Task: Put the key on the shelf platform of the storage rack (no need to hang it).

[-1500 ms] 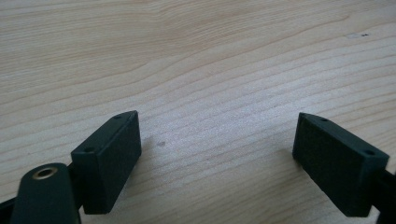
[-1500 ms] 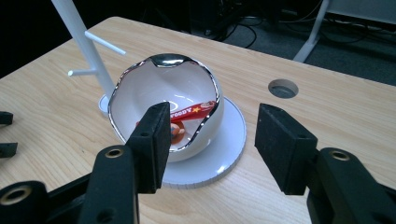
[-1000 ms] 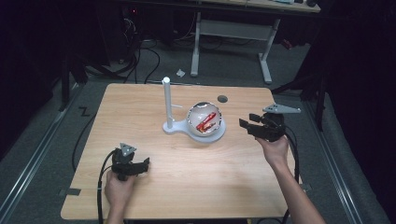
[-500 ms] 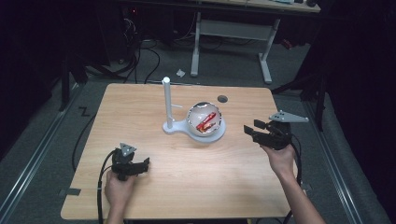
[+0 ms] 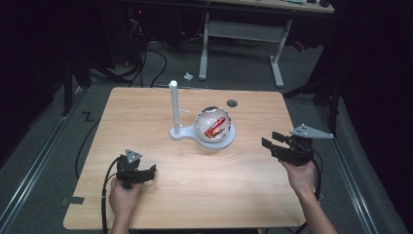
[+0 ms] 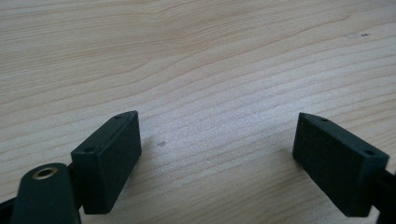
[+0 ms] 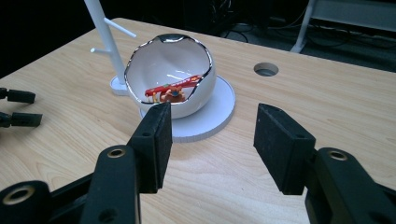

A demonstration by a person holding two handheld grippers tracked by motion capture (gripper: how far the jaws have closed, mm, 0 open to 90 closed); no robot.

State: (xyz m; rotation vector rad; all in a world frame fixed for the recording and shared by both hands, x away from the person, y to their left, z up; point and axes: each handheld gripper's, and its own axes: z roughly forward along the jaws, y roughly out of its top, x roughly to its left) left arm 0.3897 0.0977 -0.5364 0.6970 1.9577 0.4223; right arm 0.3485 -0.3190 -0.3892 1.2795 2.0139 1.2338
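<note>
Jaws of the right gripper (image 7: 210,140) stand apart, empty — the eggshell-shaped bowl (image 7: 170,77) with the red item (image 7: 175,87) inside sits just ahead on its white stand (image 7: 219,109). Best approach low and straight, centring the bowl's rim between the pads — left gripper (image 5: 134,170) gapes idle.

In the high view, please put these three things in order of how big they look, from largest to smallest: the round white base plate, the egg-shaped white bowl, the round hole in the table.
1. Round white base plate, wider than the bowl on it.
2. Egg-shaped white bowl.
3. Round hole in the table, clearly smallest.
</note>
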